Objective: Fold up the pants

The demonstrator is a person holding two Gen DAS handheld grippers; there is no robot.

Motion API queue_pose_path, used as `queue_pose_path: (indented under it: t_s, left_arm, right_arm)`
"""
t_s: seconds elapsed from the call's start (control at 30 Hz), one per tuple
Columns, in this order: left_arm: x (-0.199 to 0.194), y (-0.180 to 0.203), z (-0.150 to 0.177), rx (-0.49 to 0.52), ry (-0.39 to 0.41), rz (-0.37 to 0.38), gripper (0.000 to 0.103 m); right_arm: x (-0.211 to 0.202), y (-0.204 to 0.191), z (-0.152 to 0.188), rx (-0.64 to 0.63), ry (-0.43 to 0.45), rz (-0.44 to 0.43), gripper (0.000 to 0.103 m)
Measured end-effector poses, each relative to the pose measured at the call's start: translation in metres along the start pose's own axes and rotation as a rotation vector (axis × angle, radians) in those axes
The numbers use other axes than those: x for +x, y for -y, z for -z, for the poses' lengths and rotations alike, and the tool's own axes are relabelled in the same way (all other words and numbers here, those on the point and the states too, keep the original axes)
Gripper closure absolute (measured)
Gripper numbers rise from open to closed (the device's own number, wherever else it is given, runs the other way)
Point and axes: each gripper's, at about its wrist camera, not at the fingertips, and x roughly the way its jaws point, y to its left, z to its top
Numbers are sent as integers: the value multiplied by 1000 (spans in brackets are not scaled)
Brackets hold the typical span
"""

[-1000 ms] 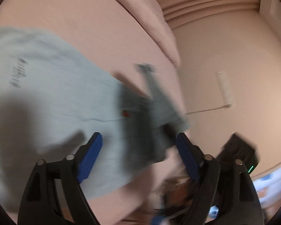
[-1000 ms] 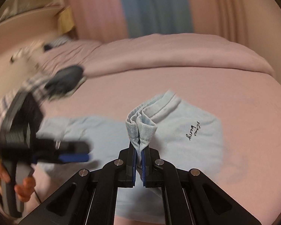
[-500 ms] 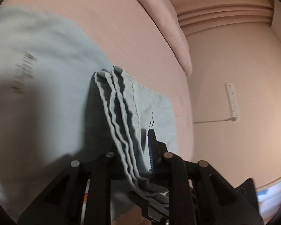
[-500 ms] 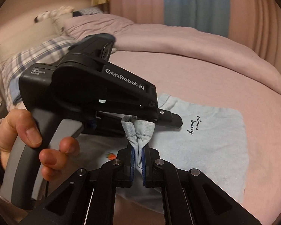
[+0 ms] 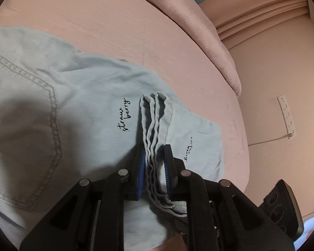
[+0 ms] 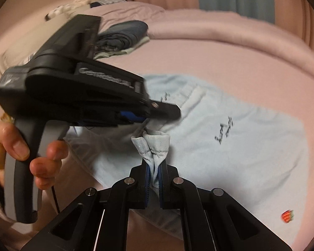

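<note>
Over on the left, the person's hand (image 6: 21,146) wraps around the grey handle of the left gripper (image 5: 153,163), thumb and two fingertips showing. Its blue-padded fingers (image 5: 140,167) are closed onto a bunched band of the pale blue pants (image 5: 77,113), several hemmed layers squeezed between them. The pants lie spread across the pink bed (image 5: 115,25), a stitched pocket to the left and small black script reading "straw berry" just beside the gathered fabric. A second bit of script sits on the flatter cloth to the right.

Moving right, the right gripper (image 6: 155,179) is clamped on another pinch of the same pants, a folded hem sticking up between its blue pads (image 6: 147,179). The two grippers are very near each other, the left one's tip just above that raised hem. Further right, the cloth lies flat, with a little red strawberry patch (image 6: 287,216) near its lower corner. Behind, a pile of dark folded clothes (image 6: 123,35) rests on the bed, and a white power strip (image 5: 286,115) hangs on the wall.
</note>
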Motion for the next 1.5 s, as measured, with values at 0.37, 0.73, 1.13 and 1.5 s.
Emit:
queue_pose_path:
  t_s: [0.37, 0.73, 1.13, 1.5]
  left_arm:
    - [21, 4, -16, 5, -86, 63, 83]
    - [1, 24, -17, 145, 26, 54, 94]
    - [8, 19, -12, 260, 70, -118, 91]
    - [-7, 13, -19, 304, 110, -229, 75]
  right_arm:
    - [-1, -2, -4, 8, 8, -2, 98]
    - [-9, -5, -4, 6, 31, -12, 98]
    - [19, 13, -3, 90, -50, -59, 92]
    - [12, 10, -8, 101, -60, -144, 51]
